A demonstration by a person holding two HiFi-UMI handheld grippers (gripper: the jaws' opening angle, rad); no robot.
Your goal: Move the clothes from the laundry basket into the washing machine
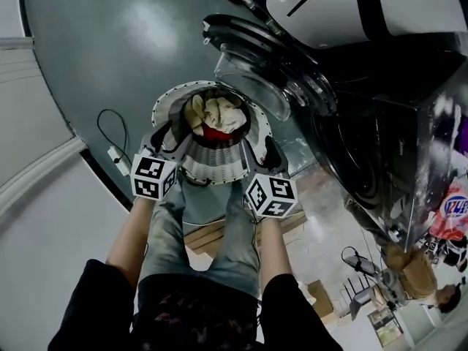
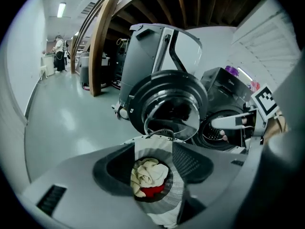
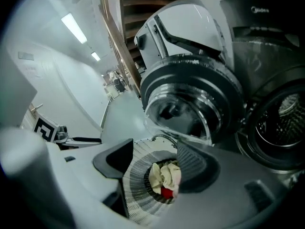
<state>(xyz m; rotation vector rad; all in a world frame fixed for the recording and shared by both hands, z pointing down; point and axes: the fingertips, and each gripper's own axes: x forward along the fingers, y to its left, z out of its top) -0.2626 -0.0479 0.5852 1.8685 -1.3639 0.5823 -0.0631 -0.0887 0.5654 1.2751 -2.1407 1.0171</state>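
Note:
A striped round laundry basket (image 1: pixel 212 168) stands on the floor in front of me, with a cream cloth (image 1: pixel 216 114) on top of a red cloth (image 1: pixel 216 133) inside. My left gripper (image 1: pixel 167 139) hangs over the basket's left rim and my right gripper (image 1: pixel 265 151) over its right rim. Both are open with nothing held. The left gripper view looks between the wide jaws onto the cream cloth (image 2: pixel 148 173); the right gripper view does the same (image 3: pixel 164 175). Behind the basket the washing machine's round door (image 1: pixel 252 72) stands open, with the dark drum (image 1: pixel 358 159) to its right.
A white cable with a plug (image 1: pixel 117 156) lies on the floor left of the basket. A second white machine (image 1: pixel 344 6) stands behind the washer. My jeans-clad legs (image 1: pixel 205 232) are just behind the basket. A person (image 2: pixel 59 54) stands far off down the hall.

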